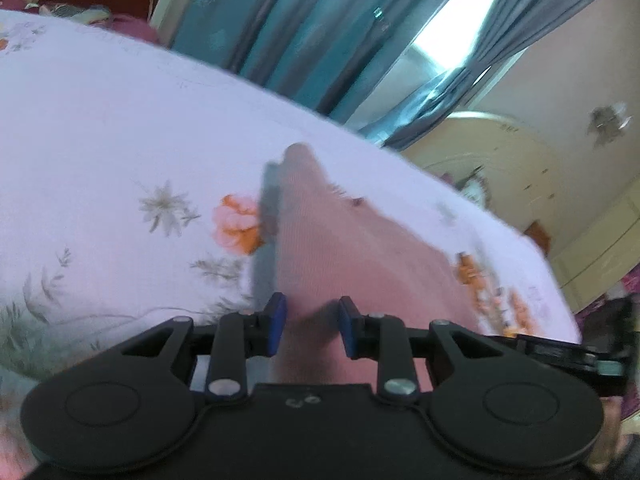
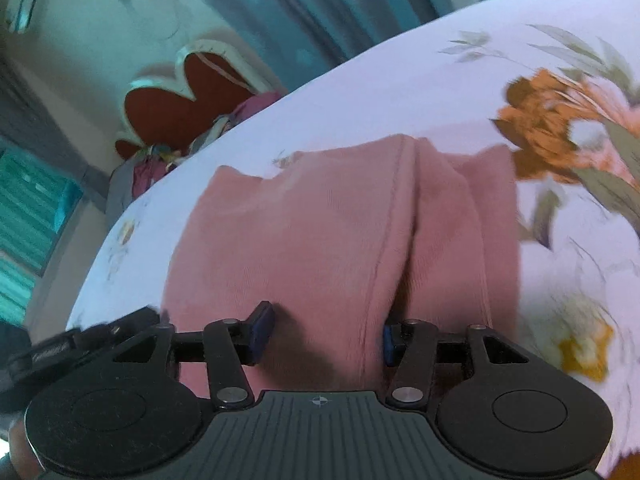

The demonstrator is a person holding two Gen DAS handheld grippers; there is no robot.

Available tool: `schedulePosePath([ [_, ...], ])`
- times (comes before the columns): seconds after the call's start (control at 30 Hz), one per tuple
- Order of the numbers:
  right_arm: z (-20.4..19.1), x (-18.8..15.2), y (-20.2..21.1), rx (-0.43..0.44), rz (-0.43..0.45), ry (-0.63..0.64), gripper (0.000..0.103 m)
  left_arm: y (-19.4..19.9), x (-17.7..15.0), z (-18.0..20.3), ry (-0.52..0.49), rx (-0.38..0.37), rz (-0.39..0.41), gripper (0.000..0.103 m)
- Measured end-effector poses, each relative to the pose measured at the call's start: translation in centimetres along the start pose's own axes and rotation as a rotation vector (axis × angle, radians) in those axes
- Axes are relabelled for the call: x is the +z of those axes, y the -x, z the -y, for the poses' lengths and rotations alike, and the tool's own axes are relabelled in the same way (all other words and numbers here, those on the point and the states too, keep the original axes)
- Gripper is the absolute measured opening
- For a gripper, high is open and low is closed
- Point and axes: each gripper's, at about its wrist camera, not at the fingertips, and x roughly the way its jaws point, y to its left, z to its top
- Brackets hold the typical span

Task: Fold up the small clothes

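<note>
A small pink garment (image 1: pixel 344 256) lies on a white floral bedsheet (image 1: pixel 100 128). In the left wrist view it stretches away from my left gripper (image 1: pixel 311 326), whose blue-padded jaws stand open with the cloth's near end between them. In the right wrist view the garment (image 2: pixel 320 224) shows a long vertical seam and a fold. My right gripper (image 2: pixel 324 334) is open wide over the garment's near edge, with its right pad (image 2: pixel 387 344) at the fold. Neither gripper is pinching cloth. Both views are motion-blurred.
The bed's far edge (image 1: pixel 460 184) drops toward teal curtains (image 1: pixel 304 32) and a cream cabinet (image 1: pixel 520 184). A red headboard (image 2: pixel 180 108) and a pile of clothes (image 2: pixel 160 160) sit at the bed's end. My other gripper (image 1: pixel 580 352) shows at the right.
</note>
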Motion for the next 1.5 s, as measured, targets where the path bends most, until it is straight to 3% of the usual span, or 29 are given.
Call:
schedulePosePath([
  [0.07,-1.2,0.1,0.0,-0.080,-0.002,0.103,0.018,-1.4,0.1,-0.5,0.009,-0.007,-0.043,0.031],
  [0.1,-1.5,0.1,0.3,-0.096,0.015,0.122,0.009,-1.4,0.1,-0.3,-0.012,-0.011,-0.032,0.031],
  [0.27,-2.4,-1.0,7.2,-0.158,0.182,0.214,0.008,-0.8,-0.9,2.6,-0.143,-0.088,0.000,0.031],
  [0.33,-0.3,-2.4,6.4,-0.215,0.124,0.192,0.008,-2.1,-1.6,3.6,-0.195,-0.039,-0.048,0.031],
  [0.37,1.4,-2.9,4.9,-0.207,0.053,0.147,0.008,-2.4,-1.7,3.8,-0.202,-0.019,-0.043,0.033],
  [0.4,2.3,-3.3,4.5,-0.181,0.047,0.108,0.008,-2.4,-1.6,3.9,-0.198,-0.013,-0.044,0.033],
  [0.53,3.4,-3.2,5.3,-0.150,0.090,0.040,0.010,-2.1,-1.1,4.3,-0.234,-0.008,-0.069,0.032],
  [0.63,3.2,-2.1,5.6,-0.136,0.131,0.025,0.010,-1.3,-0.6,5.0,-0.252,-0.033,-0.036,0.031],
  [0.73,3.6,-1.7,5.1,-0.167,0.116,0.037,0.010,-3.1,-0.6,5.3,-0.274,0.020,-0.093,0.034],
  [0.83,3.9,-1.1,4.3,-0.164,0.102,0.007,0.009,-3.7,-0.6,5.7,-0.293,0.035,-0.085,0.035],
  [0.97,3.8,-1.3,6.6,-0.173,0.132,-0.034,0.015,-1.5,-0.9,5.5,-0.281,-0.012,-0.062,0.033],
  [1.0,3.6,-1.7,7.9,-0.173,0.148,-0.036,0.021,-0.6,-1.4,5.3,-0.277,-0.031,-0.045,0.033],
  [1.1,2.9,-3.5,10.2,-0.142,0.130,-0.018,0.021,1.6,-2.8,5.1,-0.273,-0.055,-0.027,0.033],
  [1.3,1.8,-7.1,9.9,-0.144,0.009,0.008,0.022,1.8,-4.8,5.2,-0.275,-0.008,-0.023,0.033],
  [1.4,1.2,-7.0,9.9,-0.165,0.026,0.051,0.009,1.9,-4.6,5.9,-0.290,-0.008,-0.014,0.033],
  [1.5,0.5,-7.0,10.9,-0.221,0.080,0.104,0.009,1.6,-5.5,7.1,-0.353,0.017,-0.046,0.033],
])
